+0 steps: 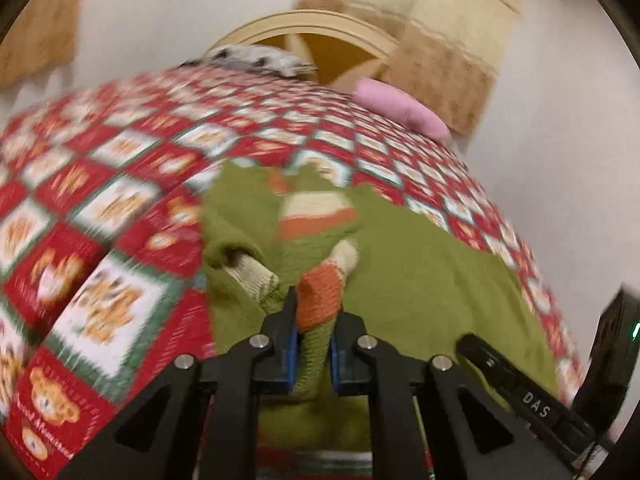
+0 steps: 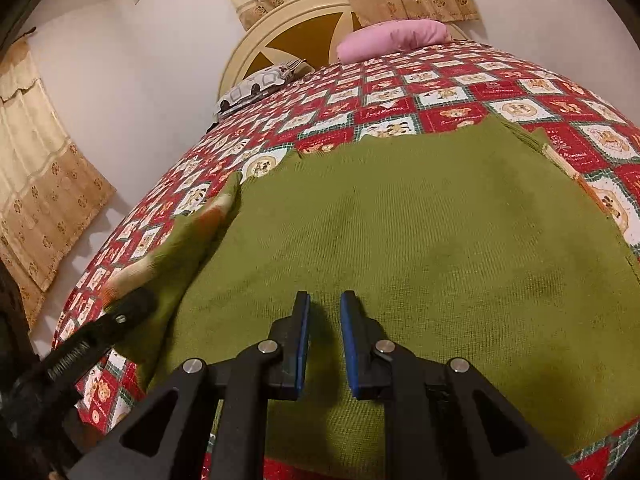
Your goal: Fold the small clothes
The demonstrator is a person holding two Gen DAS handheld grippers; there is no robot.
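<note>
Left wrist: left tool clamps the sweater's striped sleeve, above the bed. Right wrist: right tool, jaws narrow and empty, hovers over the sweater lying flat on the bed.

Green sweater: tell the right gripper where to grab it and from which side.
Take the green sweater by its near hem, coming in low from the near edge of the bed: the body lies flat, so only an edge offers a fold to pinch. The left gripper already clamps the striped sleeve; the right gripper holds nothing.
</note>
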